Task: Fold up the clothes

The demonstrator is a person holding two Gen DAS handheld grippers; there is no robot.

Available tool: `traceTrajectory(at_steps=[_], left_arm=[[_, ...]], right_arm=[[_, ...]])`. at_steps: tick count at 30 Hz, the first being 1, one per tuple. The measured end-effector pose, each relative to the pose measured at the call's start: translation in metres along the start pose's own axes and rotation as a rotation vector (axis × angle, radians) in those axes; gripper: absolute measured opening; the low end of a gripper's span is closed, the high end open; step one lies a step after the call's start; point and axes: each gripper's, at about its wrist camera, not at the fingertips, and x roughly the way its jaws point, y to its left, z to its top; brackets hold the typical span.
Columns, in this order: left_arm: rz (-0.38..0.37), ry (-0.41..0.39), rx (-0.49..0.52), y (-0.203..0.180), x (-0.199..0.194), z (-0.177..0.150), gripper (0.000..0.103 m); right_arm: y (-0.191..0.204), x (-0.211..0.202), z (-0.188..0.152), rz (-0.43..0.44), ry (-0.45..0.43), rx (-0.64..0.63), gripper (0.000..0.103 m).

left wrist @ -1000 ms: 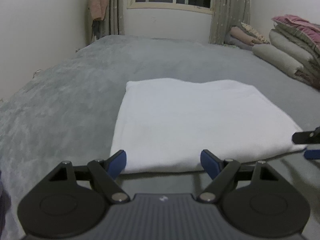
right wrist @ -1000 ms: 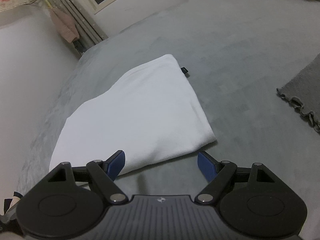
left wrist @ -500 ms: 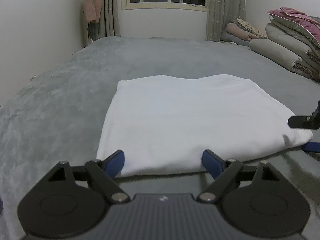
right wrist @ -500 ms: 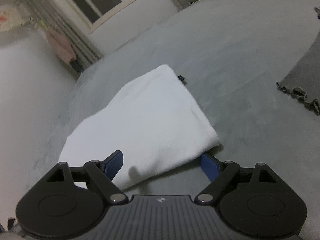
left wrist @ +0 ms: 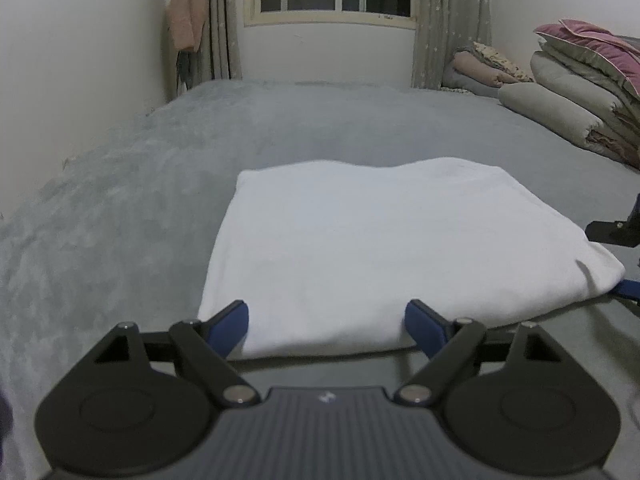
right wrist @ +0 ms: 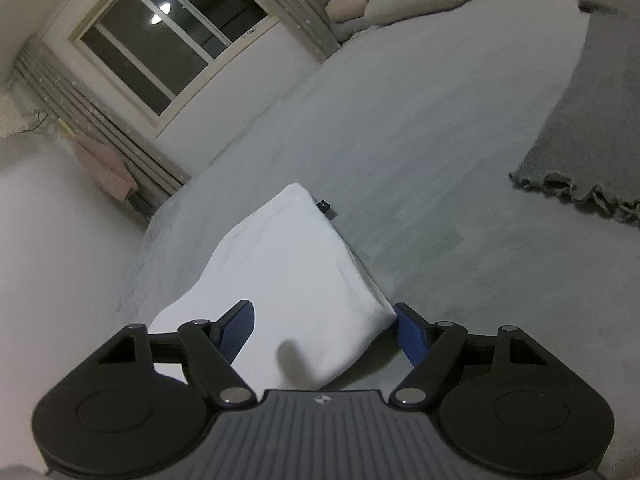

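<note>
A white folded garment (left wrist: pixel 380 240) lies flat on the grey bed (left wrist: pixel 120 200). My left gripper (left wrist: pixel 326 320) is open and low at the garment's near edge, which sits between its blue pads without being pressed. My right gripper (right wrist: pixel 324 326) is rolled to one side at the garment's (right wrist: pixel 292 264) near right corner. Its jaws are closing with that corner between them, one finger over the cloth and one beside it, and a gap still shows. In the left wrist view the right gripper's fingers (left wrist: pixel 612 232) show at the right edge, above and below the corner.
A grey ruffled knit piece (right wrist: pixel 592 128) lies on the bed to the right. Folded quilts (left wrist: pixel 580 92) are stacked at the far right. A wall runs along the left side, and a pink cloth (left wrist: pixel 186 12) hangs beside the window.
The right gripper has rolled and slid onto the garment's near right corner, which now sits between its fingers. The left gripper has edged up to the near edge.
</note>
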Motion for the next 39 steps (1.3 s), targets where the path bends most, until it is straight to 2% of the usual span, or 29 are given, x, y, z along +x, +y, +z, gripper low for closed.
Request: traceTrajectory(at_steps=[10,14,16,18,20,22,26,27,28,30,34,36,39], left_arm=[[-0.007,0.026,-0.023,0.005,0.006,0.000,0.086],[-0.001,0.030,-0.024,0.003,0.007,0.001,0.087],[0.007,0.032,-0.023,0.002,0.008,0.000,0.087],[0.013,0.033,-0.018,0.000,0.007,0.001,0.087],[0.009,0.038,-0.025,0.001,0.008,0.001,0.087],[0.004,0.043,-0.034,0.002,0.009,0.001,0.087],[0.003,0.048,-0.044,0.004,0.013,0.002,0.089],[0.005,0.047,-0.042,0.003,0.013,0.002,0.089],[0.008,0.046,-0.040,0.003,0.013,0.001,0.089],[0.011,0.046,-0.037,0.001,0.013,0.001,0.089],[0.010,0.050,-0.041,0.001,0.013,0.002,0.089],[0.008,0.052,-0.043,0.002,0.013,0.002,0.089],[0.004,0.055,-0.048,0.003,0.012,0.002,0.089]], right_arm=[[-0.005,0.006,0.003,0.024,-0.002,0.029,0.076],[-0.013,-0.001,0.007,0.066,0.052,0.141,0.076],[-0.015,0.003,0.007,0.075,0.063,0.148,0.077],[-0.009,0.009,0.003,0.071,0.044,0.103,0.076],[-0.001,0.016,-0.001,0.068,0.034,0.045,0.070],[0.003,0.022,-0.004,0.047,0.020,0.005,0.060],[0.007,0.029,-0.007,0.026,0.002,-0.025,0.050],[0.008,0.029,-0.007,0.022,-0.001,-0.026,0.045],[0.008,0.030,-0.008,0.016,-0.001,-0.028,0.033],[0.008,0.030,-0.009,0.003,0.000,-0.025,0.020],[0.005,0.029,-0.007,0.018,0.002,0.007,0.018],[0.004,0.029,-0.007,0.020,0.003,0.018,0.022],[0.002,0.030,-0.009,0.023,0.006,0.016,0.023]])
